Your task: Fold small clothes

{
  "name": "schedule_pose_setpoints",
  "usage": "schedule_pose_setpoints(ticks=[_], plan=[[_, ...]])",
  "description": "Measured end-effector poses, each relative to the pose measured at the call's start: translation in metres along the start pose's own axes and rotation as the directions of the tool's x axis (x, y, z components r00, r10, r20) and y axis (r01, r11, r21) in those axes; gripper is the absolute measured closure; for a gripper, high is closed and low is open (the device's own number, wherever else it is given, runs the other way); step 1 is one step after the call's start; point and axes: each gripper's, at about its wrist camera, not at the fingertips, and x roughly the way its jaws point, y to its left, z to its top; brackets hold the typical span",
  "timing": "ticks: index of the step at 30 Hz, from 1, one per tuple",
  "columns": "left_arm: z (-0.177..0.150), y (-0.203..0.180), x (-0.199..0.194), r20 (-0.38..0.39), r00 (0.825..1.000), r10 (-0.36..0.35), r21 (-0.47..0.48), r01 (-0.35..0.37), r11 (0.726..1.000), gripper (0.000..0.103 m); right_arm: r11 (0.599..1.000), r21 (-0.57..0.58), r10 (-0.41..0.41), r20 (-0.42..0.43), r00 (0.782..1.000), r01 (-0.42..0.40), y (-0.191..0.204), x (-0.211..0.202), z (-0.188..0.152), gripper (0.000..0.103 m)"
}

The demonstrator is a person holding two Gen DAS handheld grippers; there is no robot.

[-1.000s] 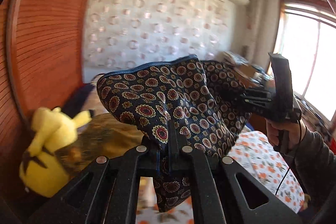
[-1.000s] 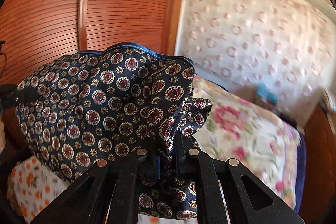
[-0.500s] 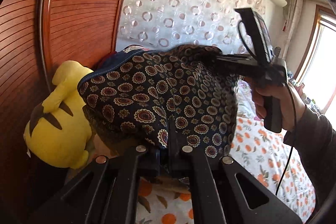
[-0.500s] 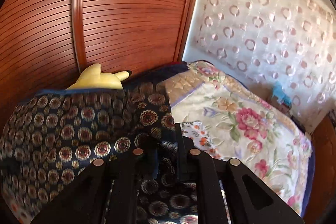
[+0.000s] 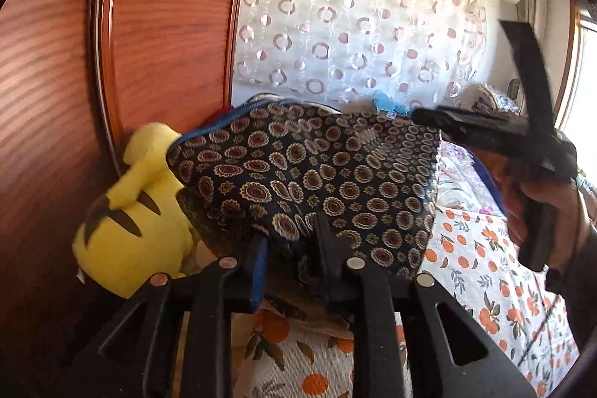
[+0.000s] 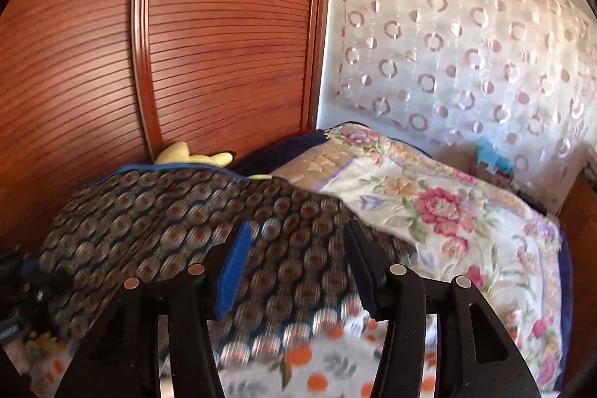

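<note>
The bed (image 5: 496, 290), under its orange-print sheet, fills the lower right of the left wrist view, with the ribbed wooden wardrobe (image 6: 112, 62) taking the upper left of the right wrist view and a circle-patterned curtain (image 6: 466, 36) at upper right. A floral quilt (image 6: 429, 196) lies at centre right of that view, touching the far edge of the garment. The patterned cloth (image 5: 317, 174), a dark piece with medallion print and a blue hem, sits at the centre of the left view, spread in a loose sheet and partly draped against the yellow plush toy (image 5: 127, 222) at lower left. The left claw (image 5: 291, 248) stands parted, the cloth's near edge lying between and over its fingers rather than pinched. The right claw (image 6: 294, 260) is spread wide above the cloth at bottom centre of its own view, gripping nothing; that view is smeared by motion. The risks, as I judge them: with neither claw clamping, the cloth may settle crooked or slide toward the toy, so the fold line would come out skewed. The edge resting on the plush toy could bunch or catch there, and dragging it free might pull the toy along. A re-grip taken in motion could catch two layers, or the sheet beneath, spoiling a clean fold.
</note>
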Motion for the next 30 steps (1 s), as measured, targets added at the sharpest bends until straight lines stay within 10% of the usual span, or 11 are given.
schedule_pose_setpoints(ticks=[10, 13, 30], plan=[[0.004, -0.039, -0.051, 0.077, 0.997, -0.011, 0.128, 0.001, 0.992, 0.047, 0.999, 0.05, 0.012, 0.038, 0.999, -0.014, -0.019, -0.14, -0.054, 0.049], [0.003, -0.056, -0.067, 0.099, 0.994, -0.037, 0.163, 0.02, 0.986, 0.021, 0.997, 0.074, 0.003, 0.057, 0.998, -0.007, -0.021, -0.174, -0.067, 0.049], [-0.026, -0.154, -0.144, 0.091, 0.976, -0.196, 0.264, 0.166, 0.95, 0.021, 0.968, 0.214, -0.158, 0.122, 0.98, 0.129, -0.007, -0.353, -0.158, 0.035]])
